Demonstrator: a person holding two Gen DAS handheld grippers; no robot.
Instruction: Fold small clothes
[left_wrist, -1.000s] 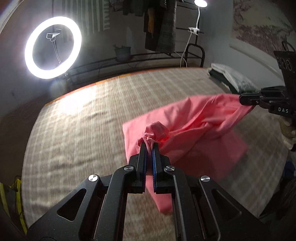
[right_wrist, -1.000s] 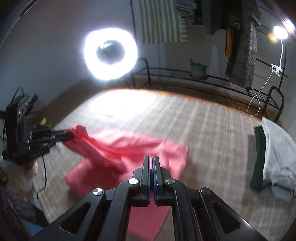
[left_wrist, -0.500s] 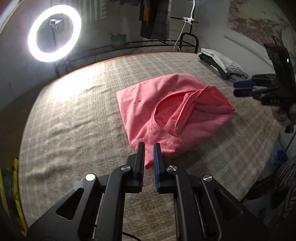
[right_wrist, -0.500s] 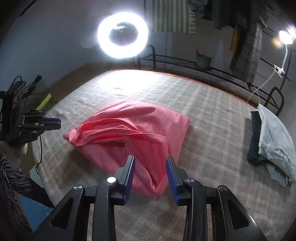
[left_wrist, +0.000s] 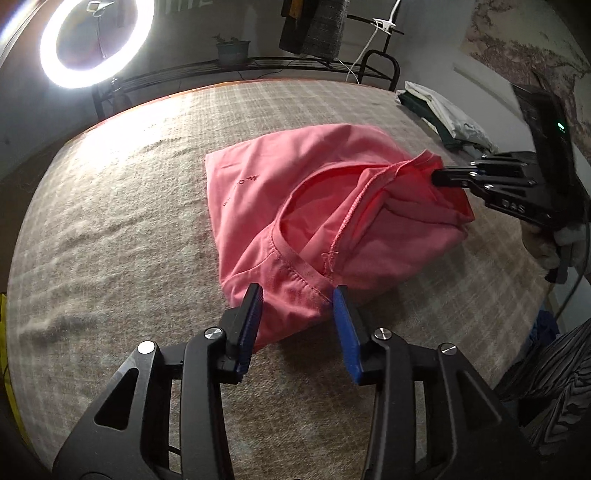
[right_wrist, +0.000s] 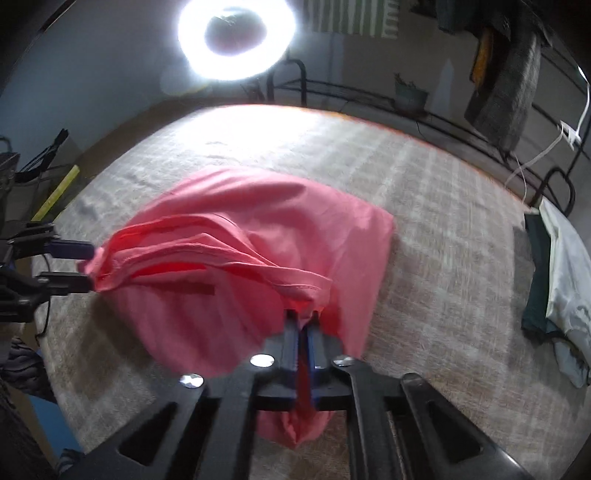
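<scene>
A pink shirt (left_wrist: 295, 206) lies rumpled on the checked bed cover (left_wrist: 110, 221), neckline facing up. My left gripper (left_wrist: 299, 317) hangs low over the shirt's near corner. Its jaws are opening, and the corner lies between the blue pads (left_wrist: 253, 325) without being pressed. At the right of the left wrist view, my right gripper (left_wrist: 439, 177) is shut on the shirt's far edge. The right wrist view shows that right gripper (right_wrist: 303, 321) clamped on a bunched fold of the pink shirt (right_wrist: 236, 251), slightly lifted. There the left gripper (right_wrist: 83, 266) straddles the opposite corner with its fingers apart.
A pile of folded clothes (left_wrist: 443, 114) (right_wrist: 554, 280) lies at the bed's far corner. A ring light (left_wrist: 96, 40) and a black rail with a plant pot (left_wrist: 232, 51) stand behind the bed. A person's striped sleeve (left_wrist: 554, 369) is at the bed's right edge.
The shirt was held stretched in the air by both grippers, then dropped onto the bed as both let go. The right gripper has shut on it again; the left's jaws have spread wider.
</scene>
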